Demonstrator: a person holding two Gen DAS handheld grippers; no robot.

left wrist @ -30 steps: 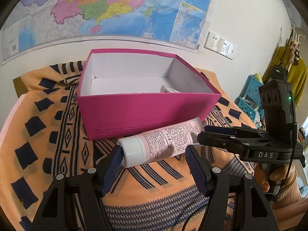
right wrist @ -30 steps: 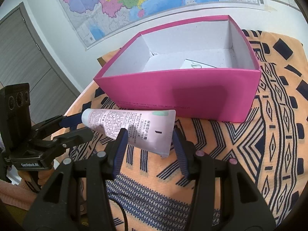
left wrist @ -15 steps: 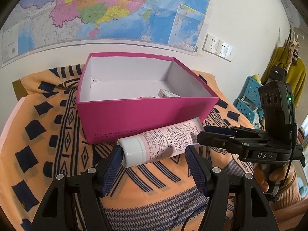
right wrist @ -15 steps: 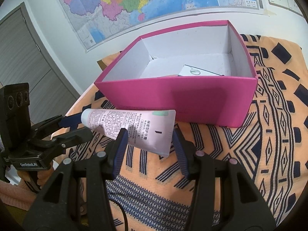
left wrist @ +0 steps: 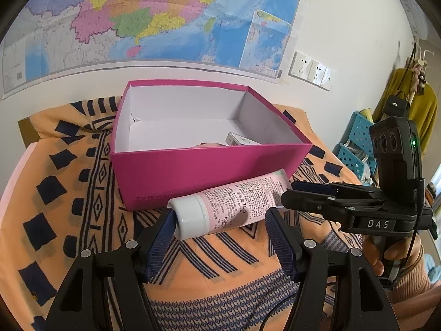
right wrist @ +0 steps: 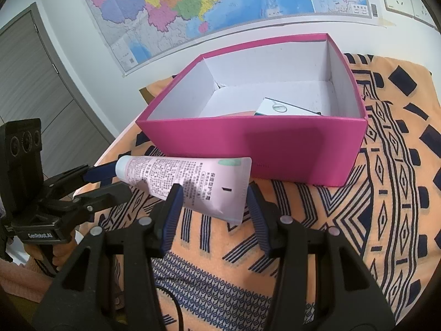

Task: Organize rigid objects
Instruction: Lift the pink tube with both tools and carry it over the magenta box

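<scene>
Both views now sit a little higher over the pink box (left wrist: 206, 171) than a second ago, so more of its white floor shows, while the pink cream tube (left wrist: 234, 201) has kept its place between the two grippers. The tube is held level just in front of the box's near wall, above the orange patterned cloth (left wrist: 69, 193).

The right gripper (right wrist: 213, 193) is clamped across the flat crimped end. The left gripper (left wrist: 220, 215) has the white cap end between its fingers. One pad presses the cap, and the other seems to meet the tube's body, though shadow makes that contact hard to confirm.

Inside the box, a small white carton (right wrist: 281, 109) lies on the floor near the front wall.
</scene>
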